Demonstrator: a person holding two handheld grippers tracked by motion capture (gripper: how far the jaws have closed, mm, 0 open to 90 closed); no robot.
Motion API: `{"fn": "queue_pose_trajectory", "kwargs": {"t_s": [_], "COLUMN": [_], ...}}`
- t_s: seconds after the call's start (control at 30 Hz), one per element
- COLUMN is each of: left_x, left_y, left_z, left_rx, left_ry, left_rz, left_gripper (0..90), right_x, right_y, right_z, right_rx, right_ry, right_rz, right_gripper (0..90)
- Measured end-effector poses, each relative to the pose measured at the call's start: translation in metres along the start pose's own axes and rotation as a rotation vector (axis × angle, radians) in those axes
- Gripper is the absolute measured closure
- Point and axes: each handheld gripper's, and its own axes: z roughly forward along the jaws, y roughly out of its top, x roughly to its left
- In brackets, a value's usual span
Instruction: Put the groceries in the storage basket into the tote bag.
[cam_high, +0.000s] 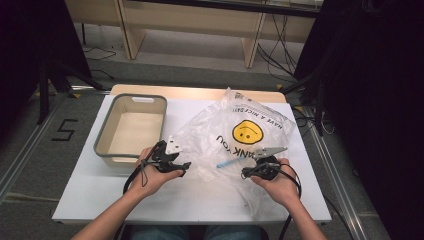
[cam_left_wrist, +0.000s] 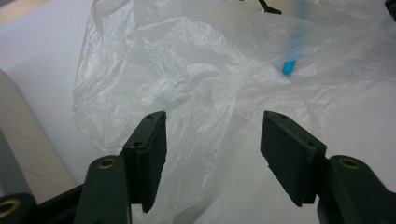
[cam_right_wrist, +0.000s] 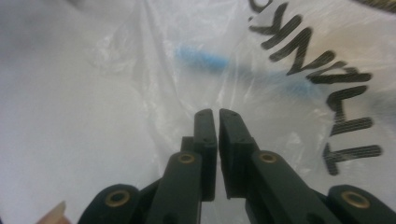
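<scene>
A clear plastic bag (cam_high: 235, 130) printed with a yellow smiley and black letters lies crumpled across the right half of the white table (cam_high: 200, 200). Inside it is a thin blue thing (cam_high: 227, 163), blurred through the film (cam_left_wrist: 289, 66) (cam_right_wrist: 205, 58). My left gripper (cam_high: 185, 169) lies at the bag's left edge. Its jaws stand wide apart over the wrinkled film (cam_left_wrist: 187, 79), and nothing is pressed between them (cam_left_wrist: 215, 116). My right gripper (cam_high: 245, 172) is at the bag's near right part. Its jaws are almost together, with a raised fold of the bag (cam_right_wrist: 140, 70) running into their tips (cam_right_wrist: 216, 112).
A grey bin (cam_high: 107, 125) with a pale inside stands at the table's left, just beyond my left hand; its wall (cam_left_wrist: 18, 154) shows at the left edge of the left gripper view. The table's front strip lies bare between my forearms. Dark stands flank the table.
</scene>
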Motion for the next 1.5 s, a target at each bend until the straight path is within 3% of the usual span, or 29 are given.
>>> {"fn": "queue_pose_trajectory", "kwargs": {"t_s": [0.2,0.27,0.33,0.47,0.53,0.7,0.9,1.07,1.3,1.5], "left_x": [0.002,0.002,0.002,0.002,0.001,-0.001,-0.001,-0.002,-0.005,-0.004], "left_y": [-0.005,-0.008,-0.012,-0.017,-0.020,-0.025,-0.033,-0.039,-0.040,-0.042], "left_z": [-0.002,-0.003,-0.005,-0.008,-0.009,-0.013,-0.017,-0.019,-0.019,-0.019], "left_rx": [0.014,0.014,0.016,0.014,0.009,0.004,-0.008,-0.010,-0.021,-0.023], "left_ry": [0.009,0.013,0.014,0.015,0.016,0.024,0.036,0.053,0.049,0.052], "left_rz": [-0.017,-0.022,-0.034,-0.043,-0.046,-0.055,-0.079,-0.095,-0.092,-0.087], "left_gripper": [41.0,40.3,39.4,38.5,38.4,38.6,38.8,39.6,39.3,39.4], "right_x": [0.007,0.011,0.012,0.003,-0.003,-0.020,-0.029,-0.036,-0.044,-0.044], "right_y": [-0.005,-0.005,-0.002,0.004,0.001,-0.014,-0.025,-0.033,-0.043,-0.049], "right_z": [0.012,0.010,0.000,-0.032,-0.041,-0.045,-0.052,-0.055,-0.063,-0.063], "right_rx": [0.049,0.031,-0.037,-0.231,-0.259,-0.220,-0.216,-0.174,-0.178,-0.165], "right_ry": [0.059,0.059,0.048,-0.036,-0.081,-0.168,-0.219,-0.268,-0.292,-0.287], "right_rz": [-0.031,-0.043,-0.044,0.037,0.070,0.121,0.166,0.190,0.259,0.278], "right_gripper": [72.2,66.9,61.6,53.5,52.7,50.6,48.7,47.7,47.4,47.4]}}
